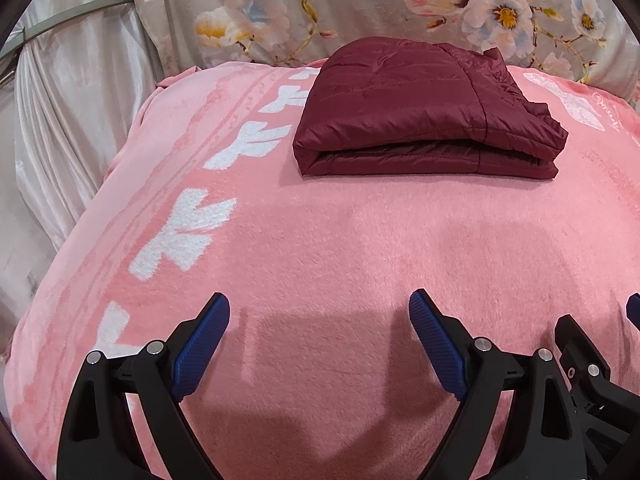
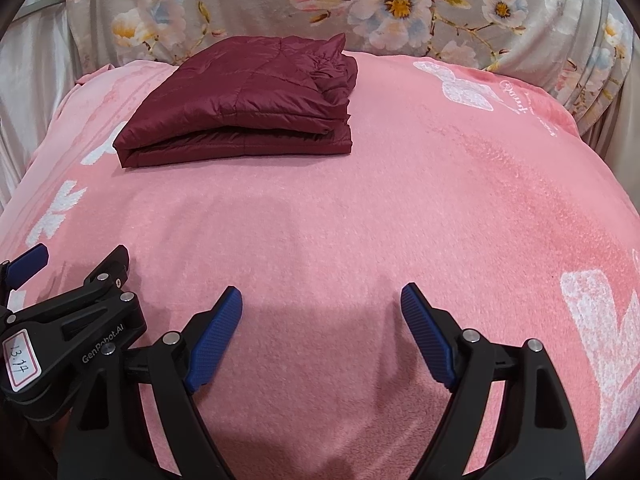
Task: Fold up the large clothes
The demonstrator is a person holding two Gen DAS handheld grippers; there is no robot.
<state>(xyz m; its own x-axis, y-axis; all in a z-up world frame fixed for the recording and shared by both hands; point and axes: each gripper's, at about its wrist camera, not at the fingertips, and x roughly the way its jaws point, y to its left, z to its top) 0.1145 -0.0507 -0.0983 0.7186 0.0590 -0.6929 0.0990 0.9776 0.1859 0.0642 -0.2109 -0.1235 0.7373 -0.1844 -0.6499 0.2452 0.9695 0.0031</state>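
A dark red quilted jacket [image 1: 424, 112] lies folded into a compact stack on the far part of a pink blanket [image 1: 320, 240]; it also shows in the right wrist view [image 2: 248, 108], left of centre. My left gripper [image 1: 320, 304] is open and empty, held over bare blanket well short of the jacket. My right gripper [image 2: 322, 298] is open and empty too, close beside the left one and equally far from the jacket. The right gripper's body shows at the right edge of the left wrist view [image 1: 584, 360], the left gripper's at the left edge of the right wrist view [image 2: 72, 320].
The pink blanket has white patterns [image 1: 188, 224] along its left side and others on the right [image 2: 600, 320]. A floral fabric [image 1: 360, 4] rises behind the blanket. Pale satin drapery [image 1: 72, 100] hangs at the left.
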